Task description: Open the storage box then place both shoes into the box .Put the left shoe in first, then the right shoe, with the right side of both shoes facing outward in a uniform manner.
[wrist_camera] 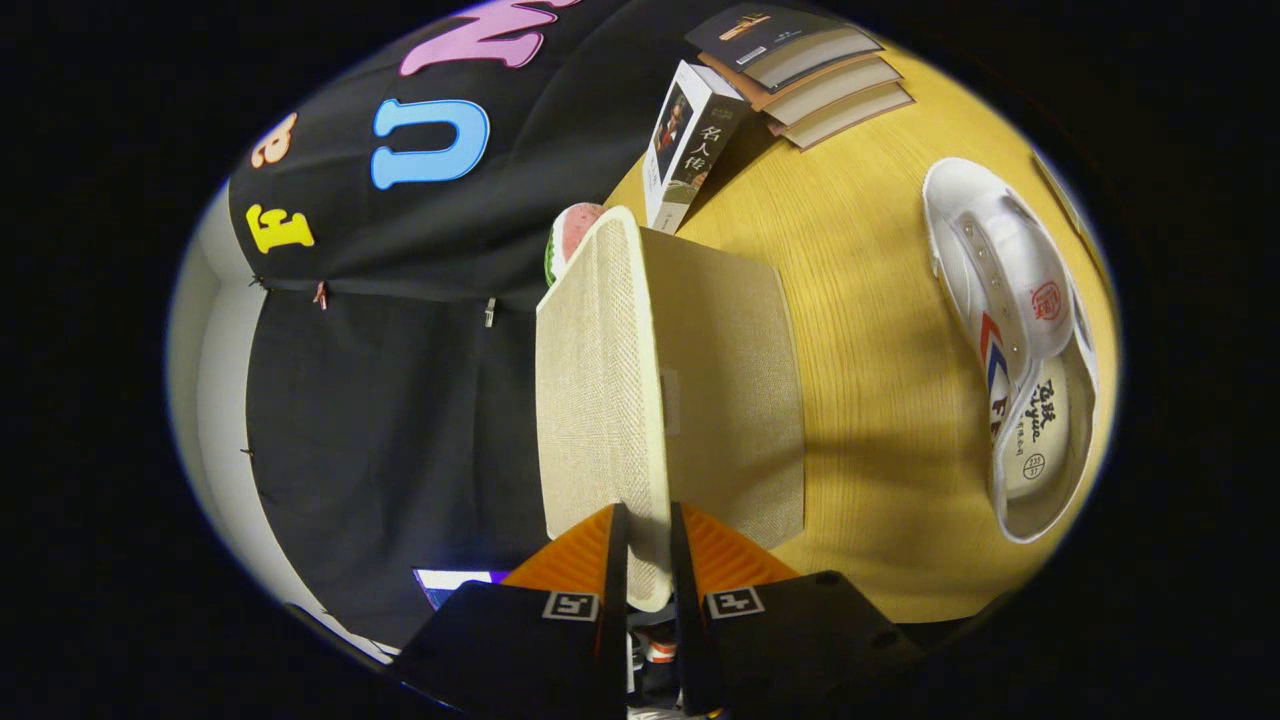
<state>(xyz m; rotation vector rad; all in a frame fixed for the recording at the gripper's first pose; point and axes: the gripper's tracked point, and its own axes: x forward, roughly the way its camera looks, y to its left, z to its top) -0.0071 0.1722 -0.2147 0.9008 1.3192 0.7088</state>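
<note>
Hand-held gripper (648, 560) with its two fingers (570, 560) drawn close, both pressing on the near edge of a beige woven fabric lid (600, 380), which stands up on edge between them and runs straight ahead of the fingers. To the right of the raised lid, a beige fabric panel of the storage box (730, 400) lies against the wooden table (860, 300). Beyond the far end of the lid, a watermelon-patterned object (570, 235) is partly hidden. Just past it, a boxed book (690, 145) stands tilted, and farther on to the right lies a stack of books (810, 75). Well to the right of the fingers, a white canvas shoe (1020, 340) with red and blue stripes rests on the table, its opening toward the gripper.
</note>
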